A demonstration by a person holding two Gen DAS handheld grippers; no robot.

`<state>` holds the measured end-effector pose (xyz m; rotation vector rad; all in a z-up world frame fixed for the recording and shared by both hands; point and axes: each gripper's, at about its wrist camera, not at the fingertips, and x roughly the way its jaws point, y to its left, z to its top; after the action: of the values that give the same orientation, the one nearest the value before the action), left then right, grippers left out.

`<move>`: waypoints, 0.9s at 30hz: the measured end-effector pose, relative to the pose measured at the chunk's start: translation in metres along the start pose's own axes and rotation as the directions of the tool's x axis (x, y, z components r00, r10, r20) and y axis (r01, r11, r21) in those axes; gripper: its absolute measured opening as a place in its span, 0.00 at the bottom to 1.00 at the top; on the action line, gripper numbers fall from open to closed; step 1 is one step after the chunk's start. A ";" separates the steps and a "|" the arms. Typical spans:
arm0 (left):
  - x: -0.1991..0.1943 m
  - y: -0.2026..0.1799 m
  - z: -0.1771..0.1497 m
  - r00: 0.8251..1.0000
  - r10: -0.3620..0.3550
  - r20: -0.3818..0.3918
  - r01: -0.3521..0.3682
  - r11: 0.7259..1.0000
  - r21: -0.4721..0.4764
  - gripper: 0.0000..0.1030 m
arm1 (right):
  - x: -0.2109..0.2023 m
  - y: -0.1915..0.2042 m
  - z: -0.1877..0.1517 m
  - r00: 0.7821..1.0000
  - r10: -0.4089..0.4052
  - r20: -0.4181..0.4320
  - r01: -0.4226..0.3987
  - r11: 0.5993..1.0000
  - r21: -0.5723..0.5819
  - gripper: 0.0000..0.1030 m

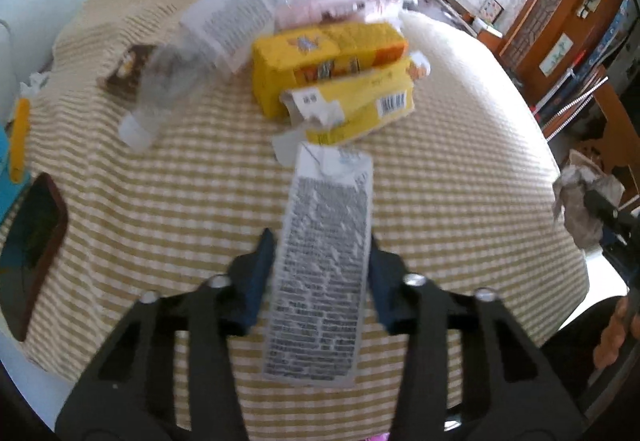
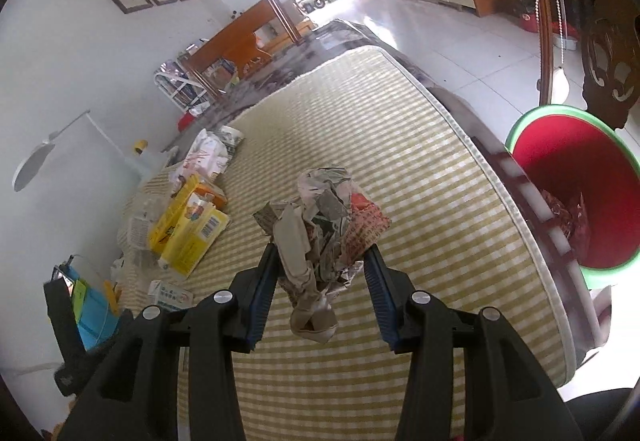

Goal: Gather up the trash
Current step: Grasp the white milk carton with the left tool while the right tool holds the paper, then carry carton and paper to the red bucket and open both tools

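My right claw (image 2: pixel 320 261) pinches crumpled newspaper (image 2: pixel 324 217), my left claw (image 1: pixel 320 261) a printed carton (image 1: pixel 324 261); either loose grip could drop before the red bin (image 2: pixel 568 201).

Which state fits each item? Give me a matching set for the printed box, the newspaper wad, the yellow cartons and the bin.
Things:
1. long grey printed cardboard box
2. crumpled newspaper wad
3. torn yellow cardboard cartons
4. red plastic bin with green rim

States:
A. beside the table edge, holding red wrappers
B. lying on the checked tablecloth
C. between the left gripper fingers
D. between the right gripper fingers

Pairs: 1-C, 2-D, 3-B, 4-A
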<state>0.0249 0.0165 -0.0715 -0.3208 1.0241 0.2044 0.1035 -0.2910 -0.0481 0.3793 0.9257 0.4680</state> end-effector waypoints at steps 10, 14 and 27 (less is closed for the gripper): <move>-0.028 -0.030 0.020 0.988 -0.076 0.132 0.064 0.994 0.092 0.37 | 0.012 0.020 0.004 0.998 -0.057 0.027 0.059 0.995 -0.075 0.42; -0.040 -0.049 0.027 0.976 -0.136 0.173 0.116 0.986 0.120 0.37 | 0.010 0.011 0.005 0.997 -0.067 0.034 0.069 0.997 -0.045 0.42; -0.055 -0.129 0.047 0.939 -0.279 0.202 0.231 0.946 0.229 0.37 | -0.061 -0.013 0.026 0.986 -0.051 0.157 0.044 0.998 0.050 0.42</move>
<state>0.0753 -0.0881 0.0197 -0.2360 0.7541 -0.0976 0.0967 -0.3370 0.0002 0.4289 0.7909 0.3678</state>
